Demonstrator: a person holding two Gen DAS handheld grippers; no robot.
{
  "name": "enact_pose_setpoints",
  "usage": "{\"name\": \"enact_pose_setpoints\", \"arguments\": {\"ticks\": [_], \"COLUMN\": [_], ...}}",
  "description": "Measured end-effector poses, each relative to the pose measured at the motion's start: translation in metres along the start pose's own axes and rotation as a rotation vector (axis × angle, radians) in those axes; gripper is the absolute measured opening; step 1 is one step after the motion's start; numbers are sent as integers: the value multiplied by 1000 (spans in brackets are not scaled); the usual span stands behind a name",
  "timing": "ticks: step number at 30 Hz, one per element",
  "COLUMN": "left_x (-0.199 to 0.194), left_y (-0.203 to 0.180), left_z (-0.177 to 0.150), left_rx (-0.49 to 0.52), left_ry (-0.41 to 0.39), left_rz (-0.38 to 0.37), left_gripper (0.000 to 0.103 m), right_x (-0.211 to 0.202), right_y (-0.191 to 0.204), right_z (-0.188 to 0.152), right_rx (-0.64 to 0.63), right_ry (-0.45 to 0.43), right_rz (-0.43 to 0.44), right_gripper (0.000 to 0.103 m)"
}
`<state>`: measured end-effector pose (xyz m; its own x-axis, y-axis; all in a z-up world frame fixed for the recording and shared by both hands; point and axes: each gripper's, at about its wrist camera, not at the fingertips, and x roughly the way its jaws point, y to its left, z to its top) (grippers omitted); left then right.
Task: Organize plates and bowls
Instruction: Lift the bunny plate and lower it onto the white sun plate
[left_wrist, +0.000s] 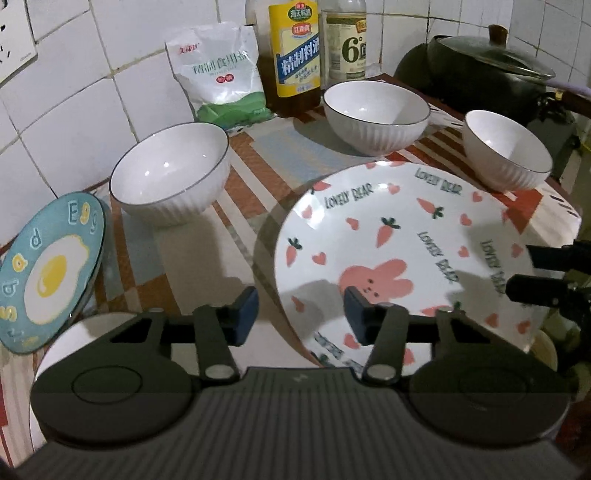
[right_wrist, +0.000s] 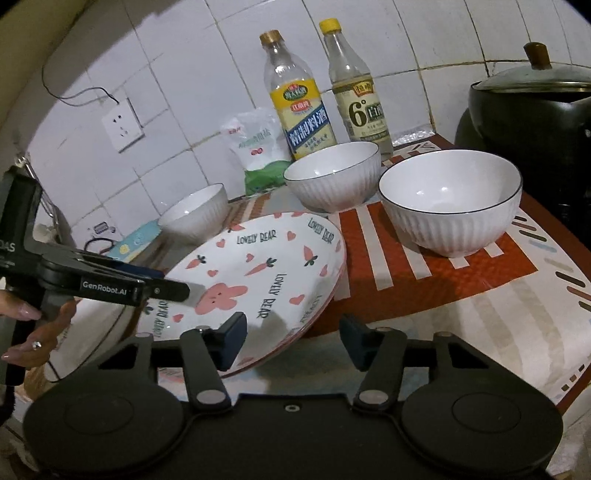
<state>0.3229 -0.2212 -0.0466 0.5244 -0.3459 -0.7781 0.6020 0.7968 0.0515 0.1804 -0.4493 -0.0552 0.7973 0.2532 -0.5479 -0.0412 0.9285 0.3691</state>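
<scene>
A white plate with a pink rabbit and carrots (left_wrist: 406, 229) (right_wrist: 258, 266) lies on the patterned cloth, seemingly on top of another plate. My left gripper (left_wrist: 301, 317) (right_wrist: 166, 280) stands open astride its near left rim, one finger over the plate and one outside. My right gripper (right_wrist: 293, 343) (left_wrist: 524, 273) is open astride the opposite rim in the same way. Three white ribbed bowls (left_wrist: 170, 173) (left_wrist: 376, 110) (left_wrist: 506, 147) stand behind the plate. A blue fried-egg plate (left_wrist: 51, 269) leans tilted at the left.
Two bottles (right_wrist: 299, 107) (right_wrist: 358, 99) and a salt bag (right_wrist: 258, 151) stand against the tiled wall. A black lidded pot (right_wrist: 528, 122) fills the back right. A white rimmed dish (right_wrist: 92, 332) sits under the left gripper. A person's hand (right_wrist: 33, 325) holds that gripper.
</scene>
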Motion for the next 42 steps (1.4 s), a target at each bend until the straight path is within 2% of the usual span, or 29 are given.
{"name": "enact_pose_setpoints", "arguments": {"ticks": [2, 4, 6, 11, 18, 22, 25, 28, 42], "left_x": [4, 7, 7, 8, 14, 13, 10, 7, -44], "left_y": [3, 6, 8, 7, 10, 6, 1, 0, 0], "left_z": [1, 1, 1, -1, 3, 1, -3, -5, -20], "left_rx": [1, -9, -19, -27, -103, -94, -83, -90, -54], "left_ry": [5, 6, 0, -9, 18, 6, -20, -16, -28], "left_rz": [1, -16, -26, -24, -36, -17, 8, 20, 9], "left_gripper": [27, 23, 23, 22, 25, 25, 25, 25, 25], "right_x": [4, 8, 11, 16, 19, 20, 20, 19, -19], "right_y": [0, -1, -1, 1, 4, 11, 14, 12, 36], "right_z": [0, 0, -1, -1, 0, -2, -1, 1, 5], "right_rx": [3, 12, 16, 20, 9, -20, -6, 15, -3], "right_ry": [2, 3, 9, 8, 8, 3, -4, 5, 41], "right_rz": [-11, -11, -5, -13, -32, -69, -108, -107, -73], "right_gripper": [52, 45, 34, 34, 34, 33, 29, 27, 27]}}
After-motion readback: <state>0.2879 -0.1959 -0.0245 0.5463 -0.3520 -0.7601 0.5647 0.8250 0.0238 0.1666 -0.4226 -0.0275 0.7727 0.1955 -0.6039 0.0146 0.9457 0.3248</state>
